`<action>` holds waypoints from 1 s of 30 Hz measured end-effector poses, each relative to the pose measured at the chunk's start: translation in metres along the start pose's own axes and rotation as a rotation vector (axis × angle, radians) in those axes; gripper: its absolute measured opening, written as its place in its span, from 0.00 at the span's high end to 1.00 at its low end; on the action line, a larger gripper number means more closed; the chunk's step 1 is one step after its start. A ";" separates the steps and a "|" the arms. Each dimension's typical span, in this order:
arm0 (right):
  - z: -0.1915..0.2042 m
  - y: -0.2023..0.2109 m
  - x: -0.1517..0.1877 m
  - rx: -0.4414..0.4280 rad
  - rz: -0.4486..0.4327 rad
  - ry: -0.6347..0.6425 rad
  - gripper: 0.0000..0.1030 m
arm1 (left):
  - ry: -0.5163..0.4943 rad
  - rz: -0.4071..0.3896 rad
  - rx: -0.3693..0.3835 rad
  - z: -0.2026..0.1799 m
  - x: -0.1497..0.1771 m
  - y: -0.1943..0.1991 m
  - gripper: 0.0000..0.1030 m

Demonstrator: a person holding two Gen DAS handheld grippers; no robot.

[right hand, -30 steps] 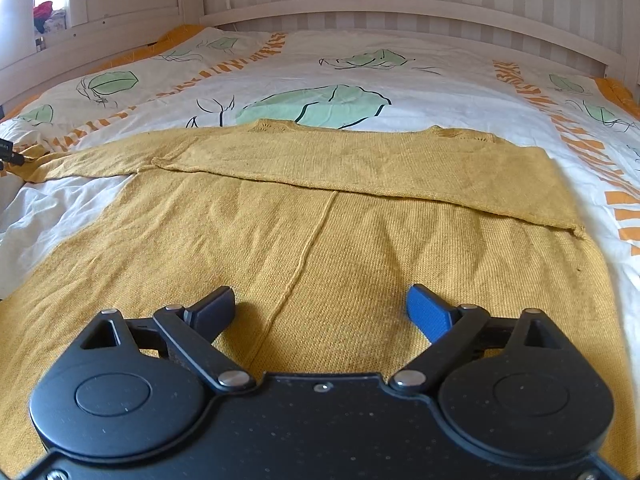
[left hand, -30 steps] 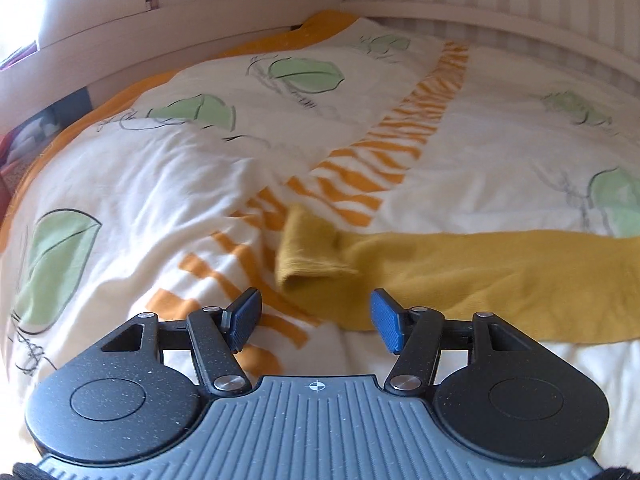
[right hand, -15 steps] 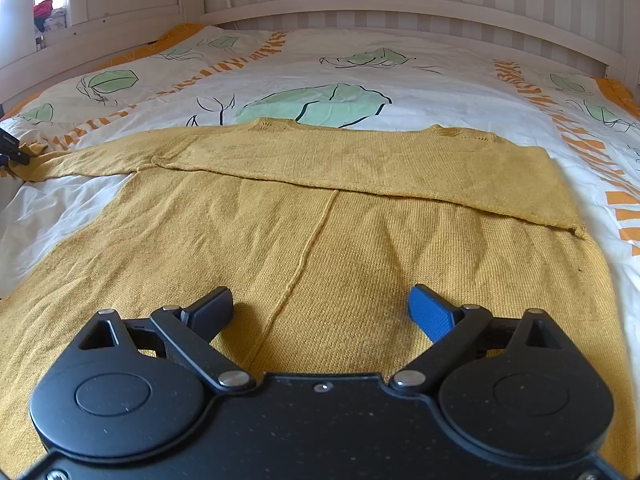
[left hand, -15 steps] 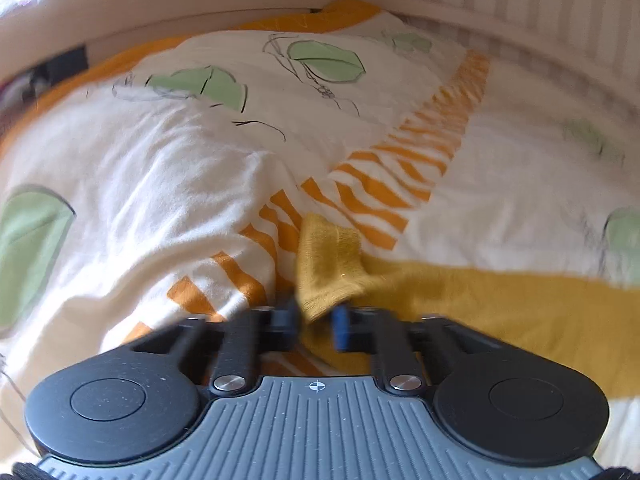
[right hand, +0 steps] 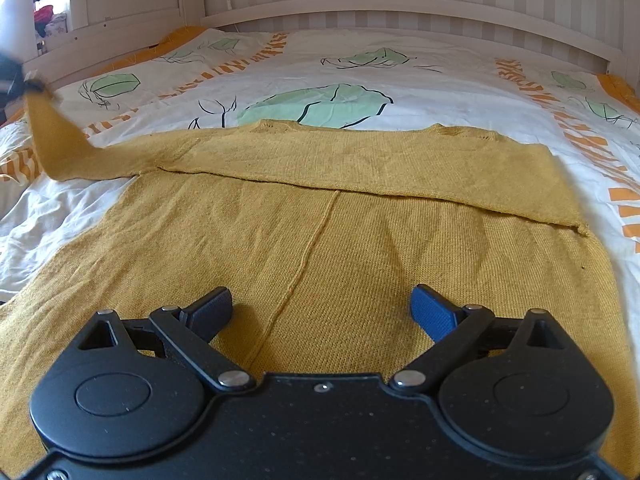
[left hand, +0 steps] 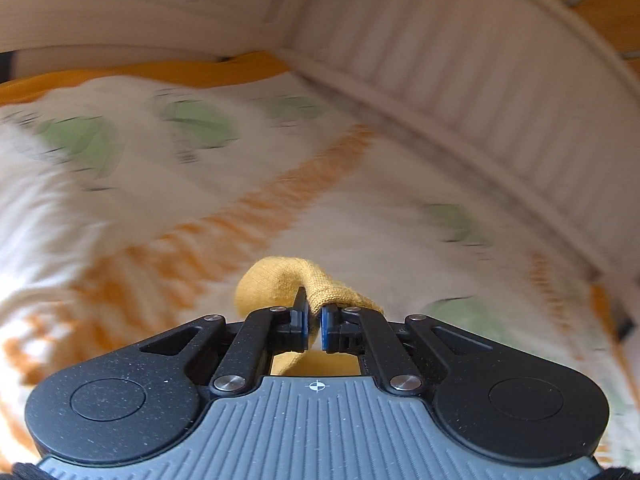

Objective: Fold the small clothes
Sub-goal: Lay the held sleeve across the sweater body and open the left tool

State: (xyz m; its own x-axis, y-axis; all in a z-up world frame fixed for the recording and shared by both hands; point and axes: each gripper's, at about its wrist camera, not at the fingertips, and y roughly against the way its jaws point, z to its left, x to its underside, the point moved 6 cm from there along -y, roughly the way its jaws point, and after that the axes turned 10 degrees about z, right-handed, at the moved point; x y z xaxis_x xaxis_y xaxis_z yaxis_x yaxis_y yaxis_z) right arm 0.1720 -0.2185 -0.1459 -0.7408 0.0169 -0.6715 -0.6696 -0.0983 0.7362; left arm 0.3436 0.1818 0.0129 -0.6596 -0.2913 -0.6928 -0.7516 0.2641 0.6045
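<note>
A mustard yellow knit sweater (right hand: 328,248) lies flat on the bed, its right sleeve folded across the chest. My left gripper (left hand: 314,320) is shut on the cuff of the left sleeve (left hand: 276,284) and holds it up off the bed. In the right wrist view that sleeve (right hand: 64,148) rises to the far left, where the left gripper (right hand: 16,80) shows at the frame edge. My right gripper (right hand: 320,312) is open and empty, low over the sweater's lower body.
The bed has a white duvet (right hand: 400,80) with green leaves and orange stripes. A white slatted headboard (right hand: 400,4) runs along the far side. A white side rail (right hand: 100,36) and shelf stand at the left.
My left gripper closed on the sleeve cuff and lifted it up off the bed, swinging fast; the view is blurred. The right gripper has stayed still and open.
</note>
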 end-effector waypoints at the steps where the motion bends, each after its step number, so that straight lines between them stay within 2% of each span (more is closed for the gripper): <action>1: 0.000 0.000 0.000 -0.002 -0.001 -0.001 0.06 | -0.013 -0.002 0.037 -0.020 0.000 -0.001 0.95; 4: -0.001 0.001 0.000 -0.008 -0.003 -0.006 0.06 | -0.062 0.007 0.143 -0.081 0.007 -0.009 0.95; 7: -0.002 0.002 -0.001 -0.017 -0.006 -0.012 0.06 | -0.127 0.023 0.219 -0.140 0.024 -0.024 0.95; 12: -0.004 0.002 -0.001 -0.031 -0.009 -0.022 0.06 | -0.188 0.129 0.349 -0.223 0.079 -0.064 0.95; 17: -0.004 0.002 -0.002 -0.039 -0.013 -0.028 0.06 | -0.287 0.234 0.407 -0.280 0.143 -0.105 0.95; 18: -0.005 0.002 -0.001 -0.040 -0.013 -0.029 0.06 | -0.305 0.258 0.417 -0.288 0.155 -0.111 0.92; 21: -0.005 0.002 -0.002 -0.045 -0.015 -0.033 0.06 | -0.338 0.323 0.448 -0.303 0.182 -0.121 0.72; 25: -0.005 0.002 -0.001 -0.049 -0.016 -0.037 0.06 | -0.370 0.324 0.472 -0.306 0.196 -0.113 0.65; 28: -0.006 0.002 0.000 -0.049 -0.016 -0.037 0.06 | -0.388 0.288 0.422 -0.289 0.194 -0.102 0.59; 30: -0.006 0.002 0.000 -0.050 -0.015 -0.037 0.05 | -0.390 0.282 0.357 -0.270 0.193 -0.099 0.58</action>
State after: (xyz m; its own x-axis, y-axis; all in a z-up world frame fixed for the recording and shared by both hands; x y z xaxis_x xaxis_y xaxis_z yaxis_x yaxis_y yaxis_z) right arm 0.1710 -0.2247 -0.1444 -0.7325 0.0553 -0.6785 -0.6781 -0.1473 0.7201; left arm 0.2892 -0.1485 -0.0744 -0.7312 0.1764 -0.6589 -0.4546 0.5942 0.6635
